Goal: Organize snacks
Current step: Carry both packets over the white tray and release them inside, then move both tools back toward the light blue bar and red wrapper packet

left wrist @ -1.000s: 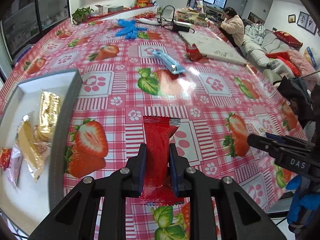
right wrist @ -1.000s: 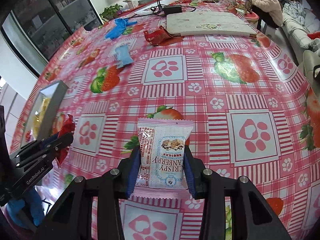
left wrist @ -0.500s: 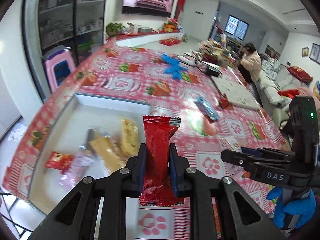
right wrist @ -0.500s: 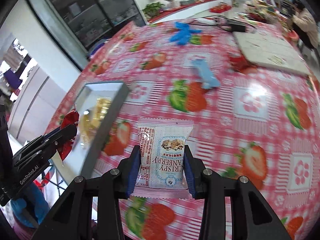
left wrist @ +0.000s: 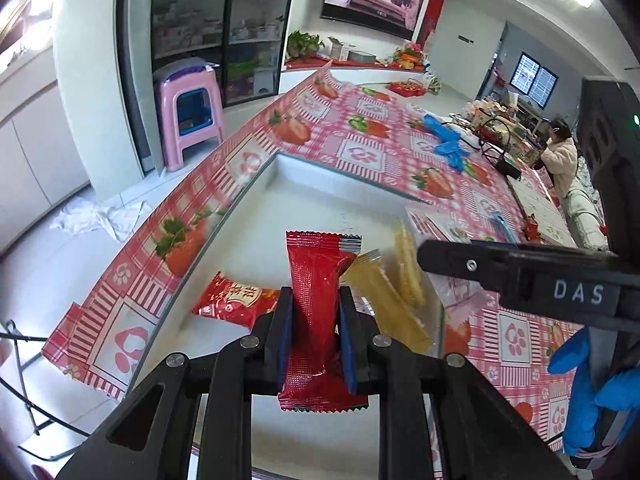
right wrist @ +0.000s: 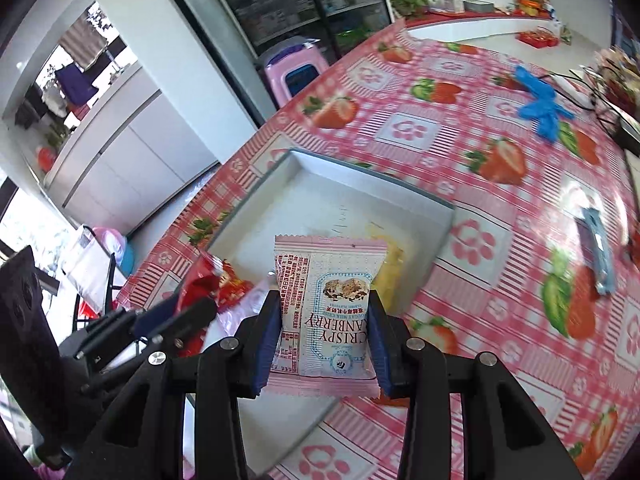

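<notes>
Fingers first: the left fingers point(left wrist: 285, 322) are pinched tight on a red pack point(left wrist: 314, 312), gripping it around its lower half so the top sticks up free. The right fingers point(right wrist: 269, 330) are clamped on a pink pack point(right wrist: 326, 308) by its side edges, print facing the camera. Both packs hang over the near end of the tray point(right wrist: 256, 196), which sits at the bench point(right wrist: 472, 148) corner.

These look like light, crinkly foil sachets: soft, a bit slippery, and probably crushable, so a side grip mid-body seems right and squeezing harder wouldn't help.

Inside the tray, left of the red pack, there's another red snack point(left wrist: 236, 300); right of it, two yellow bars point(left wrist: 386, 304).

Hard to tell: both packs block the tray floor right below them, the right gripper point(left wrist: 500, 268) covers the tray's right wall in the left view, and the right view is motion-blurred, so the blue wrapper point(right wrist: 598, 256) out past the tray is unreadable.
</notes>
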A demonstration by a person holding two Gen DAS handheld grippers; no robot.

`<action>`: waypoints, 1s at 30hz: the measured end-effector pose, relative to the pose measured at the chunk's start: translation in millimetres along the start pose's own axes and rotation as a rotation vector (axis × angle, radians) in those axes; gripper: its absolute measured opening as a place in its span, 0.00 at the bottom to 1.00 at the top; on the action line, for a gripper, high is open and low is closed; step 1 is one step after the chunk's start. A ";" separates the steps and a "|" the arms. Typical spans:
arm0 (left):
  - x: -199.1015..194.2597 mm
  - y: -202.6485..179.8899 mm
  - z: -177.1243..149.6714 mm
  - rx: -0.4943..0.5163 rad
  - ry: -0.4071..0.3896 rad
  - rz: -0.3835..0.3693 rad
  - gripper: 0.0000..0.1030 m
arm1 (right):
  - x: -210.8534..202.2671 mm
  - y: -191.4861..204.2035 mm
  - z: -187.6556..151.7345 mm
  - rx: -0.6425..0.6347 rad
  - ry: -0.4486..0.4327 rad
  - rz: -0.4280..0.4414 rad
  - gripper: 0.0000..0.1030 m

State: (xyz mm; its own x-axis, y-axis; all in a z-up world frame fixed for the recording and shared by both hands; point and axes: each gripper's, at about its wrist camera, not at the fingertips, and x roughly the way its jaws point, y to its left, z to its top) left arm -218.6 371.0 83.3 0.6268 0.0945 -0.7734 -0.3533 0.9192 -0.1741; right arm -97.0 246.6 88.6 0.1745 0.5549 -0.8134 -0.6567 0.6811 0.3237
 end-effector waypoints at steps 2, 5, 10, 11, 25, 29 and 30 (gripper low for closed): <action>5.6 4.4 -1.2 -0.010 0.012 0.000 0.22 | 11.5 9.7 6.9 -0.021 0.018 0.002 0.41; 12.7 6.7 -1.9 -0.006 0.027 0.001 0.22 | 24.7 18.0 14.8 -0.039 0.037 0.004 0.41; 22.0 8.7 -4.8 -0.003 0.047 0.005 0.23 | 38.9 21.3 20.2 -0.043 0.063 0.008 0.41; 23.0 9.6 -5.5 -0.006 0.050 0.005 0.23 | 40.9 21.0 20.4 -0.043 0.067 0.008 0.41; 6.9 7.2 -2.4 -0.013 -0.001 0.004 0.83 | 46.1 13.6 27.0 -0.010 0.069 -0.031 0.90; 3.0 8.4 -1.6 -0.027 0.000 -0.004 0.83 | 40.0 2.2 31.8 0.046 0.048 -0.075 1.00; 2.3 8.4 -1.4 -0.027 0.000 -0.003 0.83 | 38.2 -2.1 32.3 0.062 0.042 -0.087 1.00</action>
State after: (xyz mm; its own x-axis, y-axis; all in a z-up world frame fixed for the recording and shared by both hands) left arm -221.1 378.4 79.1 0.6282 0.0915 -0.7727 -0.3700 0.9087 -0.1932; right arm -65.2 281.7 72.4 0.1970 0.4729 -0.8588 -0.5934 0.7549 0.2795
